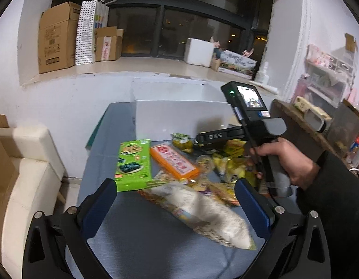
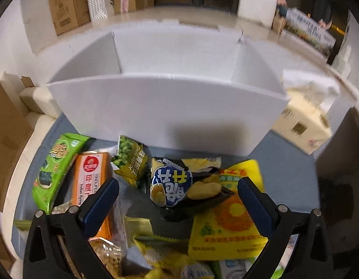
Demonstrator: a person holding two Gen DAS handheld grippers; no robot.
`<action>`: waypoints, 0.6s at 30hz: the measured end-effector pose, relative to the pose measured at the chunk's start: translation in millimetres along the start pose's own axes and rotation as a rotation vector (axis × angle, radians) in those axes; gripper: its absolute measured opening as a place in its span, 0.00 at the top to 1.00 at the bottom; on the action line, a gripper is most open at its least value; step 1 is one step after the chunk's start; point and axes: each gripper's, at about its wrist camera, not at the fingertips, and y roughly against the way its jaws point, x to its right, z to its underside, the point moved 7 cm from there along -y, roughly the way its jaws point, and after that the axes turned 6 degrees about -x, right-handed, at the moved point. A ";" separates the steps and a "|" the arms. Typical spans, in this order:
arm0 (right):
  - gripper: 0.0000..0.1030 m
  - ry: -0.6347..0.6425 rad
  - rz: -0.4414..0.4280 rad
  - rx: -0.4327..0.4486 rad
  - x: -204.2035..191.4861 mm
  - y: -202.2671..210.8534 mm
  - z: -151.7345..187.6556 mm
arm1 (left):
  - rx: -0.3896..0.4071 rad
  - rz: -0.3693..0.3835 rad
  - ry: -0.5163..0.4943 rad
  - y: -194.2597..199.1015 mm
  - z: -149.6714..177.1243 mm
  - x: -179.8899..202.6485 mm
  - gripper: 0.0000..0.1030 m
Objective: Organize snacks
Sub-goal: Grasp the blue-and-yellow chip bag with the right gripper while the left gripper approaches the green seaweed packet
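Observation:
Several snack packs lie on a grey-blue table (image 1: pixel 133 239). In the left wrist view a green seaweed pack (image 1: pixel 133 164), an orange box (image 1: pixel 173 161) and a long whitish bag (image 1: pixel 202 211) lie ahead. My left gripper (image 1: pixel 176 195) is open above the whitish bag. In the right wrist view my right gripper (image 2: pixel 178 191) is open over a dark blue chip bag (image 2: pixel 172 186), beside a yellow bag (image 2: pixel 228 223), a green pea pack (image 2: pixel 130 159), the orange box (image 2: pixel 91 179) and the seaweed pack (image 2: pixel 56 167). The right gripper's body and hand (image 1: pixel 279 162) show in the left view.
A white divided box (image 2: pixel 165 107) stands at the table's far edge, its compartments bare; it also shows in the left wrist view (image 1: pixel 177 114). A cream sofa (image 1: pixel 23 174) is left of the table. Cardboard boxes (image 1: pixel 57 37) sit on the window ledge. A cluttered shelf (image 1: pixel 319 116) is at right.

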 end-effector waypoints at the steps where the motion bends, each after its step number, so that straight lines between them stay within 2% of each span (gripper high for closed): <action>1: 0.07 -0.005 -0.040 -0.018 -1.3 -6.6 0.5 | -0.003 0.000 0.005 -1.4 1.4 -2.3 0.00; 2: 0.16 -0.008 -0.046 -0.024 -1.5 -9.9 -0.1 | -0.007 0.010 0.010 -3.4 2.2 -3.8 0.00; 3: 0.34 -0.008 -0.016 -0.018 1.2 -11.0 -0.9 | -0.008 0.017 0.015 -4.5 2.6 -4.8 0.00; 4: 0.34 -0.001 0.025 -0.008 4.5 -10.3 -1.7 | -0.008 0.020 0.021 -6.0 3.2 -6.0 0.00; 7: 0.36 0.018 -0.022 -0.016 4.5 -8.7 0.1 | -0.016 0.012 0.040 -14.6 4.6 -11.9 0.00; 9: 0.44 0.030 -0.022 -0.010 6.4 -6.2 1.4 | -0.031 0.021 0.046 -20.6 6.9 -13.6 0.00; 12: 0.47 0.006 -0.036 0.003 11.5 3.9 7.0 | -0.033 0.018 0.026 -23.3 9.0 -11.5 0.00; 16: 0.49 0.017 -0.045 0.049 14.3 25.0 15.2 | -0.031 -0.001 -0.019 -25.2 10.2 -5.8 0.00; 18: 0.49 0.012 -0.046 0.092 16.2 38.5 21.8 | -0.055 0.032 0.002 -29.0 9.8 -7.1 0.00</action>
